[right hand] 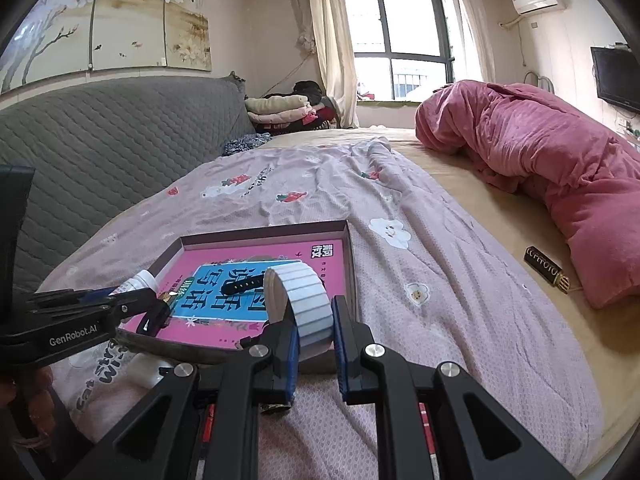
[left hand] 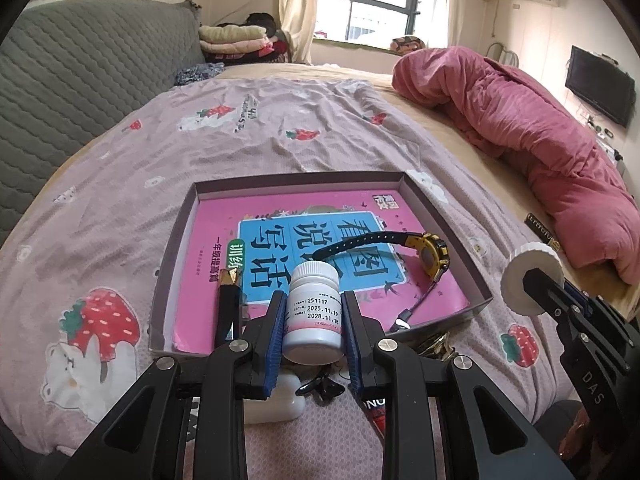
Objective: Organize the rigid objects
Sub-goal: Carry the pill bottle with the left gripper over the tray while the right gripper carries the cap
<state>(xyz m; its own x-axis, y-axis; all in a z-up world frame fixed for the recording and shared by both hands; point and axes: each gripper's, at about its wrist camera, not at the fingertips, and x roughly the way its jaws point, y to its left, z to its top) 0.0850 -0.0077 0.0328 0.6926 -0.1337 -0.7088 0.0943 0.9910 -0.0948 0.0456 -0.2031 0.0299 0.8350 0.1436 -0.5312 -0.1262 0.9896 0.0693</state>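
Two hand-held grippers, one box, one book, one watch, one bottle and one ribbed roll appear. The left hand-held gripper is clamped on a white bottle, its blue pads pressing both sides; the bottle hangs over the near edge of the box. The right hand-held gripper is closed on a white ribbed roll, held just above the near right corner of the box.

The shallow box lies on a strawberry-print sheet on the bed. Inside it lies one pink book, which covers most of its floor. On the book rests one watch with a yellow case and black strap, toward the right. One dark stick with a gold tip lies at the near left of the box.

One pink quilt is heaped at the far right, with one dark bar beside it.

Left wrist view only: the bottle's printed dates, the watch case, and small items on the sheet under the gripper, too hidden to identify. Right wrist view only: the roll's ribbed band and the blossom wall panel.
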